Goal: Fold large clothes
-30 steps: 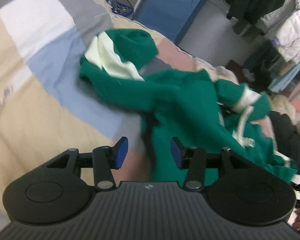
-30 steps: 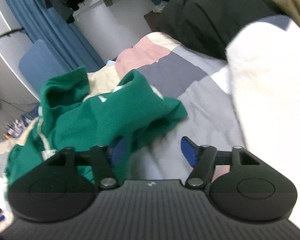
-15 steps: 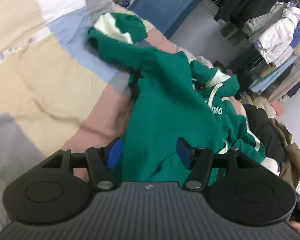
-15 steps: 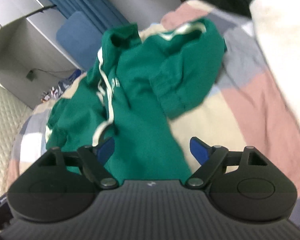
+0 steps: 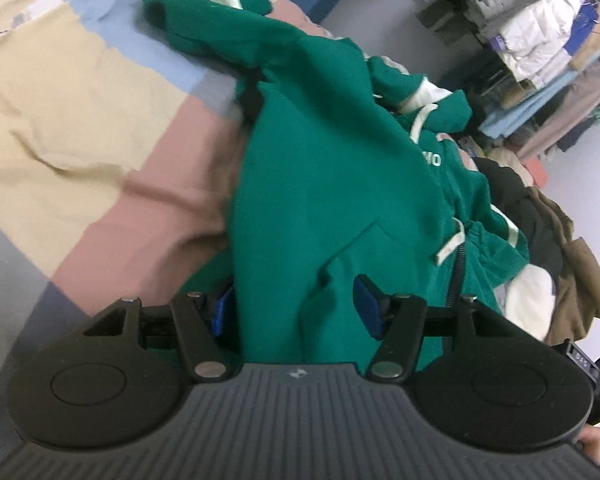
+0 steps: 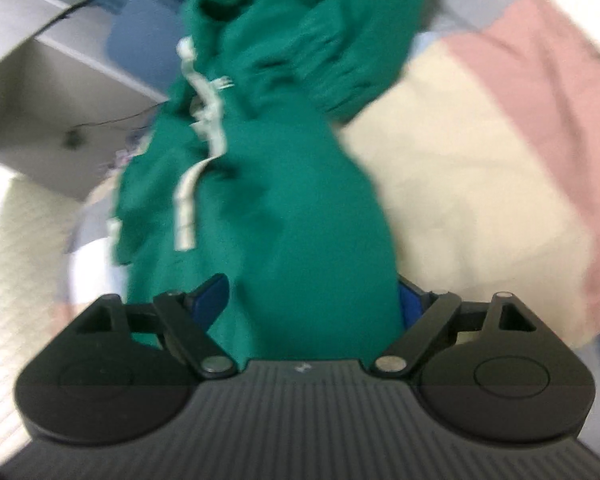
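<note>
Both tongs, left and right, spread around green hoodie lengthwise away, unpinched.

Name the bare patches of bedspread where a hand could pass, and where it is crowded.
Left wrist view: bare beige and pink bedspread left of the green hoodie. Right wrist view: bare cream and pink patches to its right. Crowded: dark and brown clothes piled beyond the hoodie, and hoodie cloth lies between both grippers' open jaws.

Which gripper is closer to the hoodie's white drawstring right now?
Right, as far as the views show. In its view the drawstring hangs just above the right gripper's left finger. The left gripper sits at the hoodie hem, with the drawstring off to its right.
</note>
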### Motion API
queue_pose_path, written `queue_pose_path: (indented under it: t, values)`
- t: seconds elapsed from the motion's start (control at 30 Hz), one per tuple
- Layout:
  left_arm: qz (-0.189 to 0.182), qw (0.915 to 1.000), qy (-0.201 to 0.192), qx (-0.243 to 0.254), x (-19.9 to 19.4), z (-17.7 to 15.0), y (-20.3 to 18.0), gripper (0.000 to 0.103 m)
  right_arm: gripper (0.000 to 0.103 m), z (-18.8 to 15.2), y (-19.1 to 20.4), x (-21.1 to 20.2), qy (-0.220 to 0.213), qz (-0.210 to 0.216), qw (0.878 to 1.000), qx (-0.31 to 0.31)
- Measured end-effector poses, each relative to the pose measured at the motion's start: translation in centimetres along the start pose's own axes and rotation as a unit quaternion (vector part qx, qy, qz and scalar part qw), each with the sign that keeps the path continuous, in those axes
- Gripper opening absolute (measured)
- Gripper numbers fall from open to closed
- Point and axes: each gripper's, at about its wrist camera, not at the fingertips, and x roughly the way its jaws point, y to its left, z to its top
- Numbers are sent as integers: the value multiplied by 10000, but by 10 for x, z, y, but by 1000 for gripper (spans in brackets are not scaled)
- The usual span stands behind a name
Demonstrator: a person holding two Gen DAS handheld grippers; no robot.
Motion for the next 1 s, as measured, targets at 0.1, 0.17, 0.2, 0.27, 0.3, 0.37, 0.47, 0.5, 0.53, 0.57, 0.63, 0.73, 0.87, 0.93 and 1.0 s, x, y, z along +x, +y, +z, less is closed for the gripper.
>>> queue_pose_path:
  t: [0.1, 0.17, 0.2, 0.27, 0.3, 0.37, 0.47, 0.5, 0.53, 0.57, 0.63, 0.73, 0.87, 0.93, 1.0]
  values:
    - [-6, 9999, 14, 101, 5, 1, -3, 66, 87, -4, 13, -2, 50, 542, 9983, -214]
    - [21, 9999, 52, 121, 9, 2, -2, 65, 87, -7, 19, -4, 52, 846, 9959, -332]
    - [37, 9999, 83, 138, 13, 2, -2, 65, 87, -8, 21, -4, 73, 901, 9952, -386]
    - [132, 9997, 137, 181, 18, 1, -1, 64, 86, -11, 23, 0, 71, 658, 9966, -495]
    - [210, 9994, 171, 213, 23, 1, -1, 64, 85, -12, 23, 3, 93, 441, 9975, -550]
    - [269, 9991, 221, 248, 30, 0, -1, 64, 83, -15, 22, 10, 163, 134, 9976, -657]
    - [343, 9986, 224, 329, 35, -1, -2, 47, 79, -18, 28, 16, 217, -110, 9949, -976]
    - [356, 9985, 233, 353, 36, -1, -3, 32, 73, -18, 30, 17, 222, -159, 9942, -1038]
    - [334, 9986, 242, 322, 36, -1, -2, 26, 69, -19, 32, 17, 215, -174, 9934, -1116]
    - [280, 9989, 244, 275, 35, -1, -1, 18, 58, -20, 35, 18, 217, -137, 9925, -1195]
    - [188, 9994, 171, 236, 26, 0, -3, 15, 37, -21, 41, 17, 243, -112, 9895, -1422]
    - [-72, 9998, -50, 169, 3, 1, -11, 13, 23, -22, 47, 5, 95, 126, 9846, -1740]
    - [-539, 9975, -421, -150, -43, 2, -10, 11, 18, -25, 64, -24, -192, 564, 9777, -2012]
    - [-802, 9947, -550, -345, -65, 2, -7, 11, 18, -23, 72, -39, -279, 779, 9748, -2074]
    - [-935, 9925, -643, -450, -81, 2, -4, 11, 17, -24, 81, -54, -374, 935, 9701, -2207]
